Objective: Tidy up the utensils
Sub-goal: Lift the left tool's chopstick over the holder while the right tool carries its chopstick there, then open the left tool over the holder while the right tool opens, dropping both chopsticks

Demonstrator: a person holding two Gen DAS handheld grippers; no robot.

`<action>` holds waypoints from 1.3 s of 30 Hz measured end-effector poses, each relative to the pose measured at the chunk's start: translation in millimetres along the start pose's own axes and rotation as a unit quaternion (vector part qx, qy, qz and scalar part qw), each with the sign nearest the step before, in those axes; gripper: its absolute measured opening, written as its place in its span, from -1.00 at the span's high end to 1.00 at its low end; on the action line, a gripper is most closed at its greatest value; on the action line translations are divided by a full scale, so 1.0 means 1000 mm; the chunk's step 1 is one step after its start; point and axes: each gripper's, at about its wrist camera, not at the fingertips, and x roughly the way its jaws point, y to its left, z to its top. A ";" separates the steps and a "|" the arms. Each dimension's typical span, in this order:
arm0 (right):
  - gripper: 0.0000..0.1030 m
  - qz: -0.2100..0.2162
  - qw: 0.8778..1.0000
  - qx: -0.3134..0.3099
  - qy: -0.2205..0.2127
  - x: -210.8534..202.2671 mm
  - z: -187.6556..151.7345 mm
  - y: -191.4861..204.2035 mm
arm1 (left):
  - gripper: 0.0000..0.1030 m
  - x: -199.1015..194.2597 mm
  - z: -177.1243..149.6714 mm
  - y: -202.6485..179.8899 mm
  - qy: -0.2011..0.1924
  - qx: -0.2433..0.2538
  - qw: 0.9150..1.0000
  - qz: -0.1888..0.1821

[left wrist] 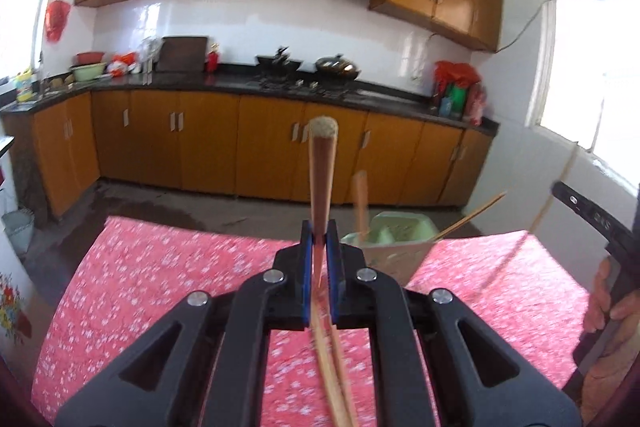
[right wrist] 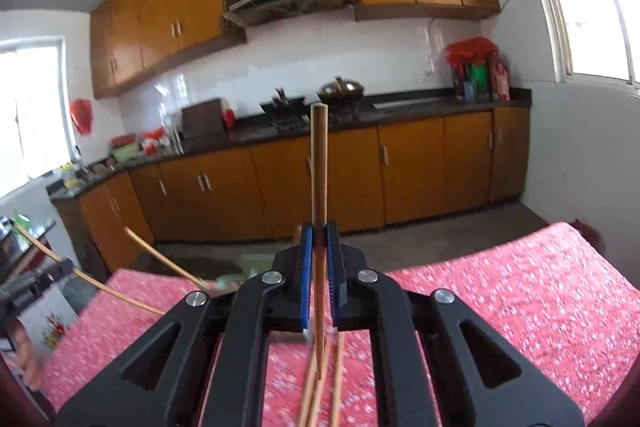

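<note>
Chopsticks (left wrist: 322,183) in left gripper (left wrist: 320,239), another chopstick (right wrist: 319,167) in right gripper (right wrist: 319,241)

White lettering shows on the right gripper's (left wrist: 596,223) black body in the left wrist view, blurred beyond reading.

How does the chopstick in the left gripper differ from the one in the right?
The left gripper holds its chopstick with a thick, pale end foremost; a second stick shows behind the jaws. The right gripper holds a slimmer chopstick with a flat brown end. Both are wooden, clamped between closed blue-padded jaws, pointing forward.
</note>
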 end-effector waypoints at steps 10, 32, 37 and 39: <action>0.85 0.003 0.995 -0.010 -0.096 0.017 0.031 0.038 | 0.84 0.005 0.044 -0.048 -0.066 0.006 0.997 -0.035; 0.52 -0.018 0.999 0.009 -0.048 0.051 0.005 0.027 | 0.77 0.077 0.031 -0.039 -0.017 -0.008 0.999 -0.025; 0.52 -0.050 0.997 0.024 -0.056 0.023 0.006 0.000 | 0.65 0.037 0.028 -0.019 -0.054 -0.024 0.998 -0.015; 0.52 -0.067 0.997 0.028 -0.036 0.019 -0.003 -0.016 | 0.64 0.025 0.022 -0.007 -0.058 -0.032 0.998 0.000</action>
